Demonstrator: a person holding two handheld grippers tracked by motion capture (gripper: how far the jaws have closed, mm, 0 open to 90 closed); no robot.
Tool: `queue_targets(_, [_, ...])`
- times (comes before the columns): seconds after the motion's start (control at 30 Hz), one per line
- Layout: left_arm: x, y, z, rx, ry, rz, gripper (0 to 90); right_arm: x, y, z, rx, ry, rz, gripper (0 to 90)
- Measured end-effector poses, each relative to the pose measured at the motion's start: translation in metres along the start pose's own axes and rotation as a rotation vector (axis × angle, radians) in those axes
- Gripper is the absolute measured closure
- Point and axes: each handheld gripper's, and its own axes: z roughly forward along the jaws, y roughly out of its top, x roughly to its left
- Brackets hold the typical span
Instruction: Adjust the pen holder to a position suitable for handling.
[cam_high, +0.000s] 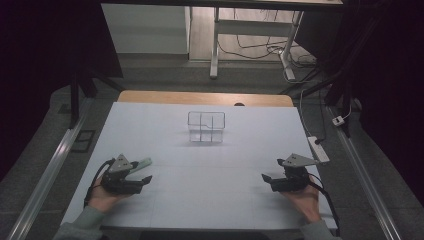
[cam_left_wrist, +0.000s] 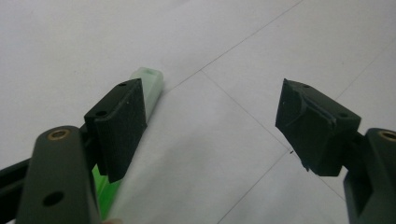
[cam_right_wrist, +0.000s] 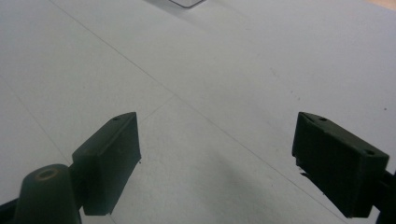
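Tools rest wide open, empty: left tool (cam_high: 142, 175) just beside green tube (cam_left_wrist: 148, 88), right tool (cam_high: 267, 179) well apart.

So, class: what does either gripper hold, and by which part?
Nothing. Both the left gripper and right gripper are open; the green stick lies outside the left's jaws.

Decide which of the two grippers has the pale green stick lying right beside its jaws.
The left gripper: the pale green stick lies along its outer jaw; the right gripper has bare tabletop.
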Motion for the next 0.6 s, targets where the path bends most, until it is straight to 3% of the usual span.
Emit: queue_targets(0.6, [0.0014,-0.0007,-0.0023,-0.002,0.01,-0.001,24.6,-0.0005,-0.001,0.0012,0.001,0.022,-0.005,15.1])
